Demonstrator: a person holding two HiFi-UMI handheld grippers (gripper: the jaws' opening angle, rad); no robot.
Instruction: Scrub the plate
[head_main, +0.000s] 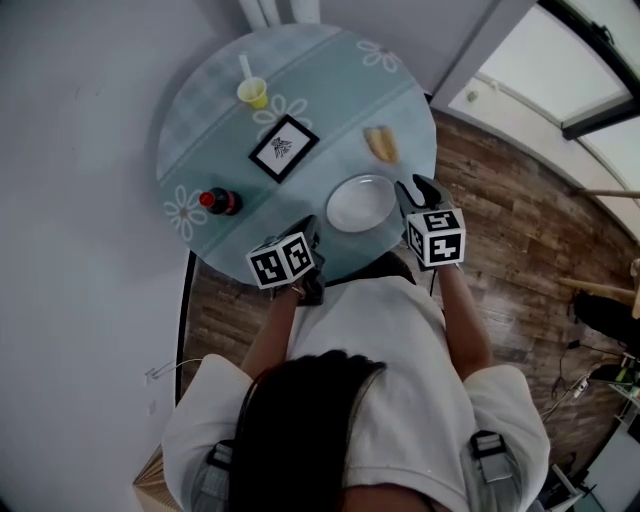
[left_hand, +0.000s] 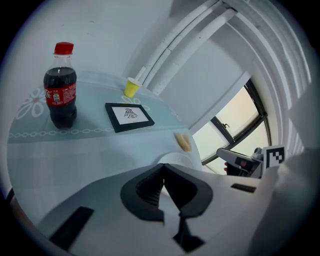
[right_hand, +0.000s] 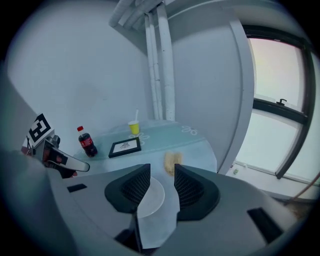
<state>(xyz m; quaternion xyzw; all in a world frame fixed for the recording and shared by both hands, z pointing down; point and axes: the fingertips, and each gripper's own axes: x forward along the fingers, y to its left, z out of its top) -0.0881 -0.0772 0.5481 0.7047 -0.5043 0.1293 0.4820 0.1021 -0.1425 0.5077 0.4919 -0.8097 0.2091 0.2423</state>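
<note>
A white plate (head_main: 360, 203) lies near the front edge of the round table (head_main: 200, 150). A yellowish sponge (head_main: 380, 145) lies just beyond it. My left gripper (head_main: 308, 226) hovers at the plate's left side with its jaws shut and nothing between them. In the left gripper view the plate's rim (left_hand: 175, 159) shows just past the closed tips (left_hand: 162, 172). My right gripper (head_main: 415, 188) is at the plate's right edge, open and empty. In the right gripper view the plate (right_hand: 152, 197) shows through the gap between its jaws (right_hand: 157, 172), with the sponge (right_hand: 173, 161) ahead.
A cola bottle (head_main: 220, 201) lies or stands at the table's left. A black-framed picture (head_main: 284, 148) lies in the middle, and a yellow cup with a straw (head_main: 252, 92) stands at the back. A wall and pipes stand behind the table, and a window (right_hand: 280, 105) is to the right.
</note>
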